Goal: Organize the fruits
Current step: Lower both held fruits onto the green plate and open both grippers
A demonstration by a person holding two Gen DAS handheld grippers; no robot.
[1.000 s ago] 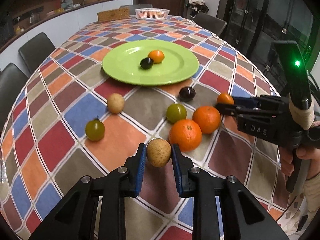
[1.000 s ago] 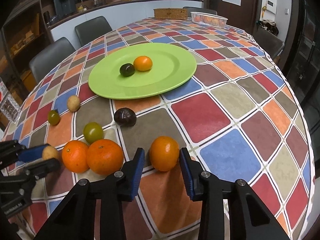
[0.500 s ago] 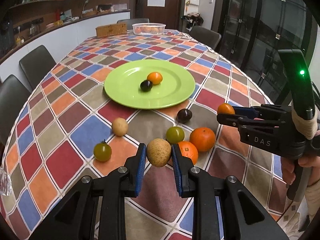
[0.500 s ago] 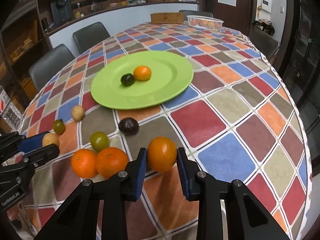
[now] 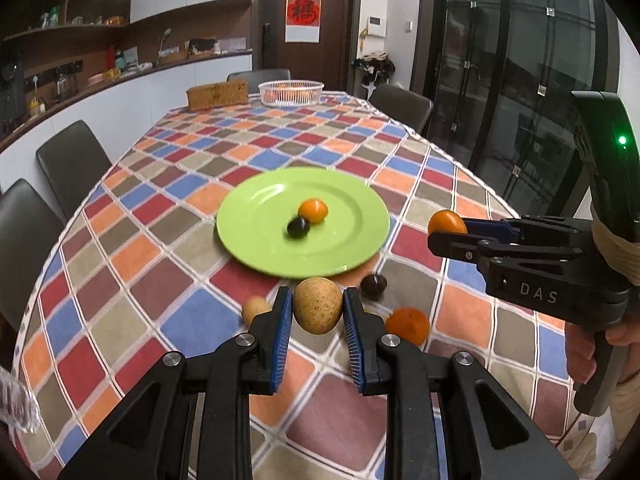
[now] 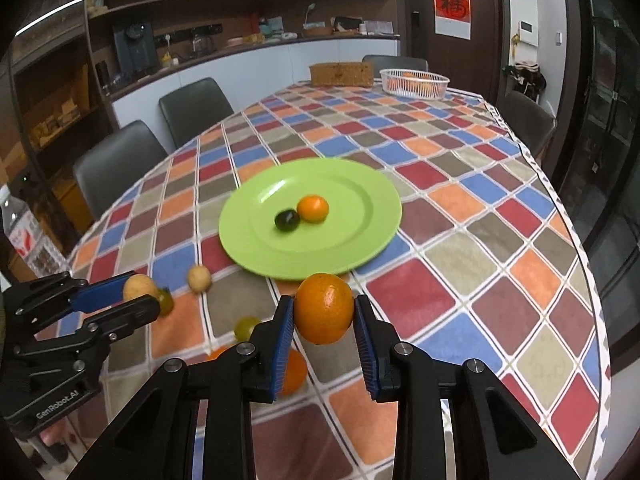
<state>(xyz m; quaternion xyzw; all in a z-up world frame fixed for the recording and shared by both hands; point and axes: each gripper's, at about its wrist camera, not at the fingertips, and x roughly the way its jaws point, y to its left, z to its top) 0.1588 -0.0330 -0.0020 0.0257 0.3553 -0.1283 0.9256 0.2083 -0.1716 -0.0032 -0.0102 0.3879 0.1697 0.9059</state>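
My left gripper (image 5: 317,312) is shut on a tan speckled round fruit (image 5: 317,305), held above the table short of the green plate (image 5: 256,236). My right gripper (image 6: 324,316) is shut on an orange (image 6: 324,308), also raised near the plate's (image 6: 248,236) front edge. The plate holds a small orange fruit (image 5: 313,210) and a dark fruit (image 5: 298,227). On the cloth lie a small tan fruit (image 5: 254,308), a dark fruit (image 5: 373,286), an orange (image 5: 407,323) and green fruits (image 6: 246,327).
The checked tablecloth (image 5: 160,216) covers a long table with dark chairs (image 5: 72,160) on the left. A white basket (image 5: 290,92) and a wicker box (image 5: 218,94) stand at the far end. A plastic bottle (image 6: 24,232) stands at the left edge.
Both grippers have risen and moved forward toward the plate, each still holding its fruit. The fruits on the cloth now lie below and behind the fingertips.
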